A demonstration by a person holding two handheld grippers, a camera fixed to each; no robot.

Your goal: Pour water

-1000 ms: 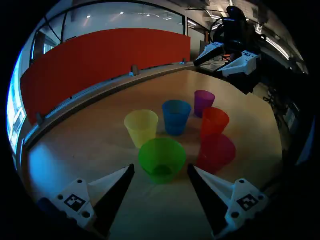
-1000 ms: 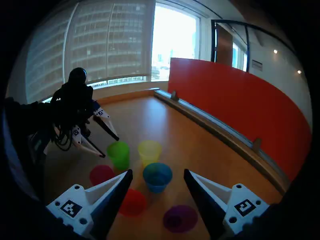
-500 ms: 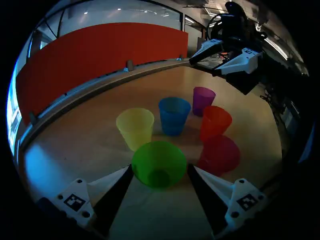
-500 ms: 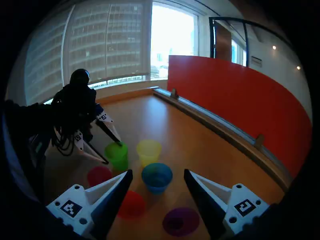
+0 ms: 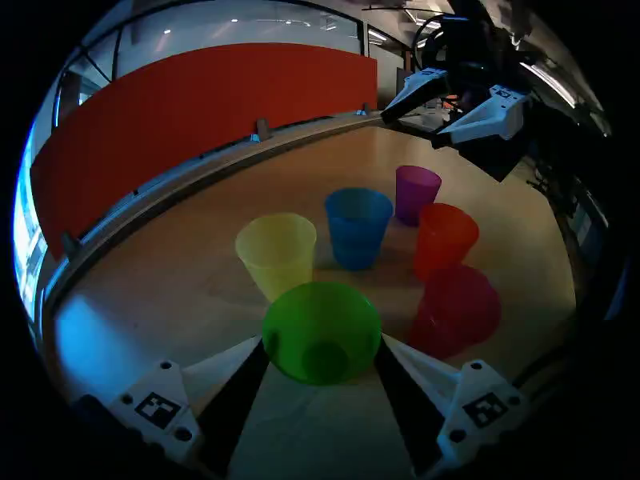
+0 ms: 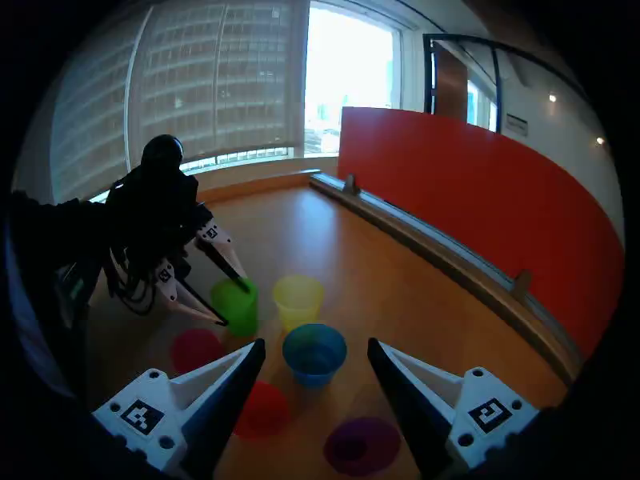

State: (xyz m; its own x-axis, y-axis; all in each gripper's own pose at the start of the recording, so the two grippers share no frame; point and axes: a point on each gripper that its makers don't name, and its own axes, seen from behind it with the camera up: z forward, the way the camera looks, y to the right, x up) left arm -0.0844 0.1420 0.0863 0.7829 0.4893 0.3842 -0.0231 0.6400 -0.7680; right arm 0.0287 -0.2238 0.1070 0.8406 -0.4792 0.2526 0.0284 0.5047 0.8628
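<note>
Wood-topped table [image 5: 160,280] [image 6: 360,272] carries all 6 cups. A red partition [image 5: 200,112] [image 6: 480,192] runs along its far edge, and a bright window [image 6: 344,72] lies beyond one end.

Left gripper [image 5: 318,340] [image 6: 232,302]: jaws wide, low over the table, 1 finger on each side of the green cup [image 5: 322,332] [image 6: 236,304]. The fingertips sit just beside the cup wall; whether they press on it cannot be told.

Right gripper [image 6: 314,342] [image 5: 410,130]: jaws wide, holding nothing. In the left gripper view it hangs above the far end of the table, beyond the purple cup [image 5: 417,192] [image 6: 362,444]. In the right gripper view the blue cup [image 6: 314,354] [image 5: 358,224] stands ahead of it, in line with the gap between its fingers.

Cup layout, all upright and mouth up:
- The green cup is nearest the left gripper.
- The yellow cup [image 5: 278,252] [image 6: 298,298] stands just behind the green cup, beside the blue cup.
- The orange cup [image 5: 445,236] [image 6: 262,406] stands between the purple cup and the magenta cup [image 5: 460,308] [image 6: 196,348].
</note>
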